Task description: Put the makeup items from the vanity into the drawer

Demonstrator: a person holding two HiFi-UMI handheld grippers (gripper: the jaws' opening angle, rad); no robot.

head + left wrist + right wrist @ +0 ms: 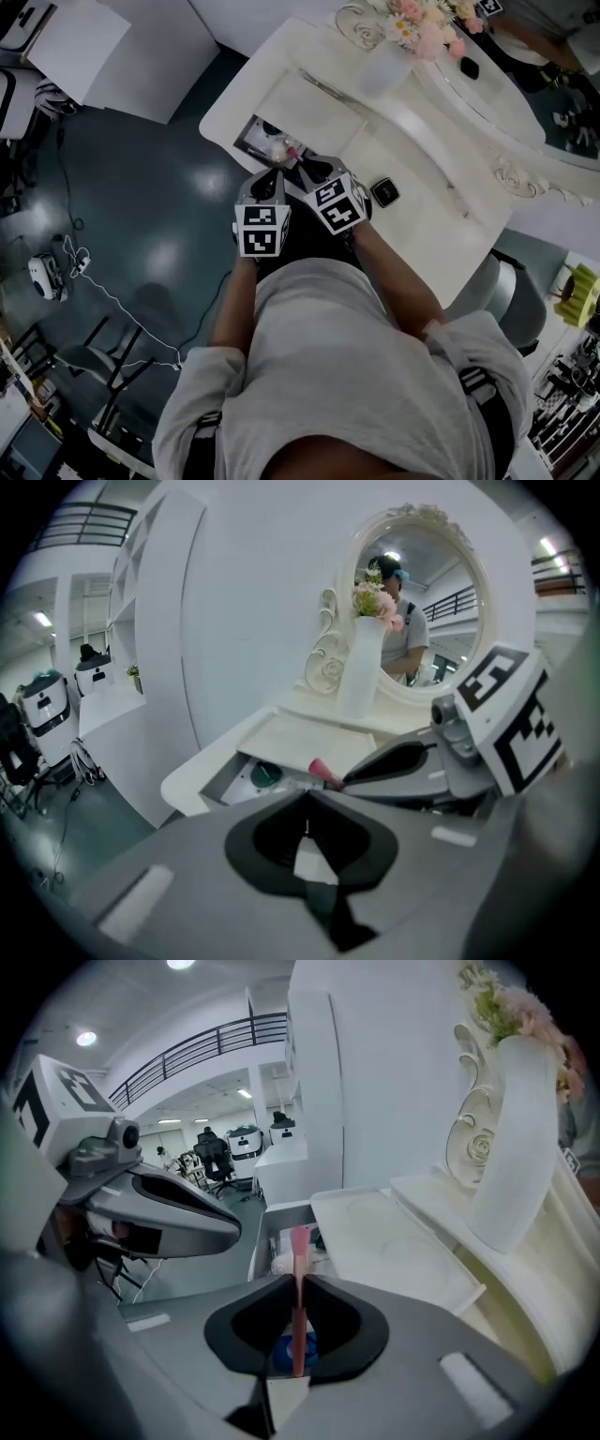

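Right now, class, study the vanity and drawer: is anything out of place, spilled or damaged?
Nothing looks spilled or broken. One small dark case lies on the vanity top, outside the open drawer where other items sit.

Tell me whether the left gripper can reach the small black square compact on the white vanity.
Probably not directly: the left gripper is shut, and the right gripper, clamping a thin pink stick, stands between it and the small black square compact.
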